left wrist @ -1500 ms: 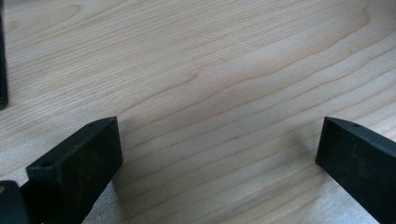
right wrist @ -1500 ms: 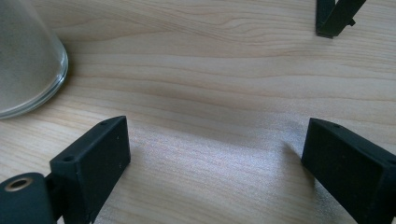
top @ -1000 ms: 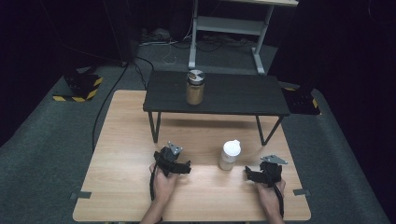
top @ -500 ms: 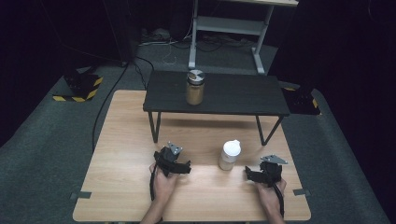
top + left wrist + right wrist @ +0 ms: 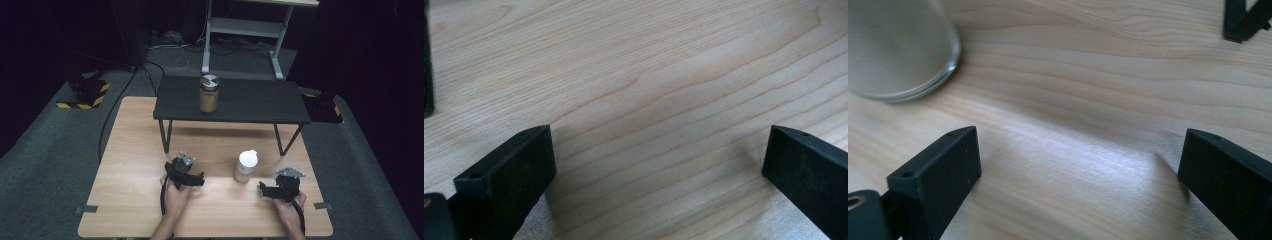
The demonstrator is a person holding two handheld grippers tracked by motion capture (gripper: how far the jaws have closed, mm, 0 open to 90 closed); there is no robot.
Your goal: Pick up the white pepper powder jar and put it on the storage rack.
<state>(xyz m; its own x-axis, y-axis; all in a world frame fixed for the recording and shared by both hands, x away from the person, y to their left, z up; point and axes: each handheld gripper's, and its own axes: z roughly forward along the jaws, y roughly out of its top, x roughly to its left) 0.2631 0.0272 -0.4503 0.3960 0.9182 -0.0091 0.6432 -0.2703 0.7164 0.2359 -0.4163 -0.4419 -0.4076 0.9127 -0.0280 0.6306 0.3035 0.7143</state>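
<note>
Left tongs spread, nothing between jaws, resting low on light wooden worktop. Right tongs spread, jaws just been opening, gap empty. Small clear jar with white lid upright on worktop between both tongs, near right tongs, apart.

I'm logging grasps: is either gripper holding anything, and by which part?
Nothing is held. Left gripper and right gripper are open over bare table.
</note>
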